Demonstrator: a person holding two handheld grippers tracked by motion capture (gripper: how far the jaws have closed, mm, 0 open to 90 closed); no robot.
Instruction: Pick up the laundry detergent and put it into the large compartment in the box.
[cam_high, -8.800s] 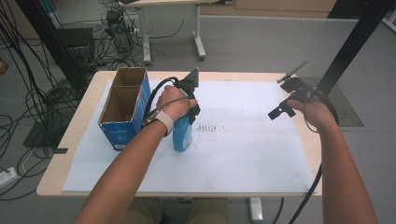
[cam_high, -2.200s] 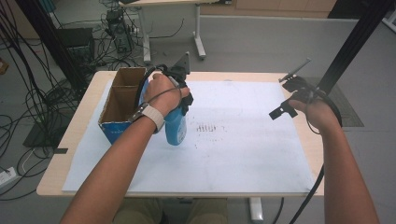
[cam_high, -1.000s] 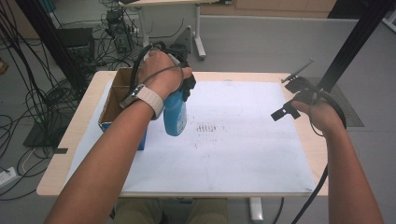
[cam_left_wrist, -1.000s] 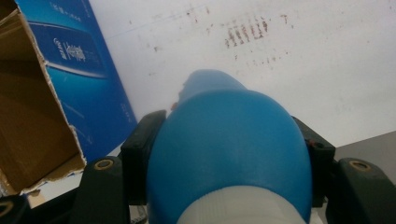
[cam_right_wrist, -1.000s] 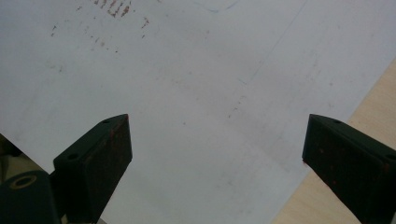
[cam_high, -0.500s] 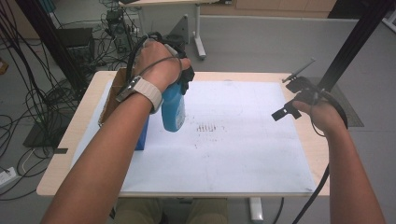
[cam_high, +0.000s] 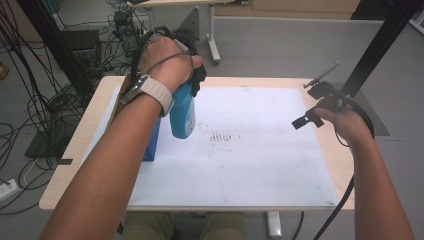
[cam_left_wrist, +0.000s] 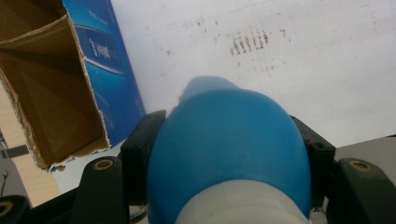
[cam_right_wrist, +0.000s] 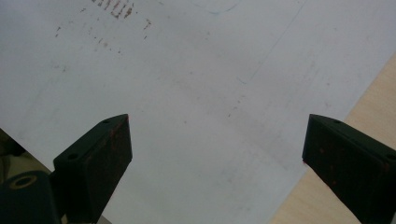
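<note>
A blue plastic bottle (cam_high: 182, 113) with a white neck hangs in the air above the table's left side, gripped near its top by my left gripper (cam_high: 192, 82). In the left gripper view both black pads press the bottle's (cam_left_wrist: 229, 144) shoulders. An open cardboard box (cam_left_wrist: 60, 88) with blue printed sides stands just left of the bottle, its empty brown inside showing; in the high view the forearm hides most of the box (cam_high: 151, 145). My right gripper (cam_high: 314, 102) hovers over the table's right side, its jaws wide apart and empty (cam_right_wrist: 215, 154).
A large white sheet (cam_high: 250, 150) with faint reddish marks near its middle covers most of the wooden table (cam_high: 70, 150). Cables, a dark stand and another table's legs lie on the floor beyond the far edge. A black post rises at the right.
My left gripper has lifted the blue bottle off the sheet and carried it up and toward the box. The right gripper has stayed where it was.
</note>
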